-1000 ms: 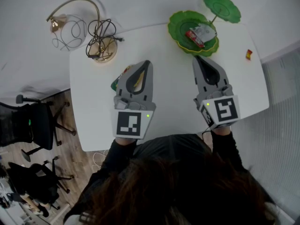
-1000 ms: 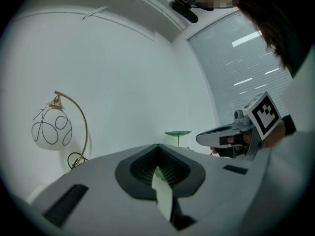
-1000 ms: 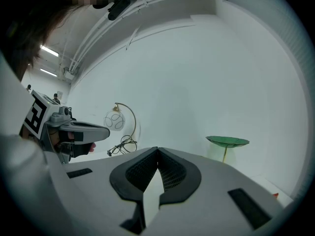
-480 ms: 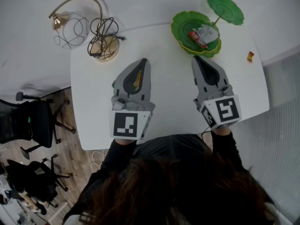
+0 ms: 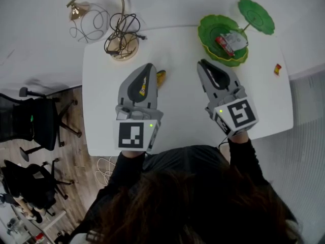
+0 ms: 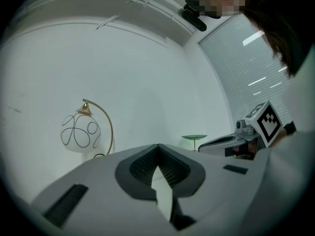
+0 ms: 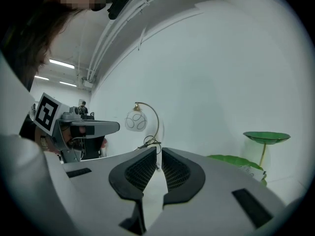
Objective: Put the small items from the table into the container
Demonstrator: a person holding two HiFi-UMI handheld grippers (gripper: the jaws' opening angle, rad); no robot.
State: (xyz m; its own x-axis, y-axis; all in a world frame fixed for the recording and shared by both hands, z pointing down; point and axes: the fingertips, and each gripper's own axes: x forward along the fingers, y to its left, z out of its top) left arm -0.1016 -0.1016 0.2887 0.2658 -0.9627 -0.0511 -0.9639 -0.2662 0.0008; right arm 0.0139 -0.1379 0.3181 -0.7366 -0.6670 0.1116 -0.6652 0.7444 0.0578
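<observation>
Head view | left gripper (image 5: 149, 66) and right gripper (image 5: 201, 63) are hovering over the white table (image 5: 180, 103), jaws pressing together, empty | yellow item (image 5: 161, 77) is lying partly under the left gripper | green container (image 5: 207, 30) is sitting at the far edge, holding packets (image 5: 232, 39).

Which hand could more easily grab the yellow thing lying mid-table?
Left, probably. The yellow item lies right beside the left gripper, whose jaws are together and must open first. The right gripper sits farther off, nearer the green bowl.
</observation>
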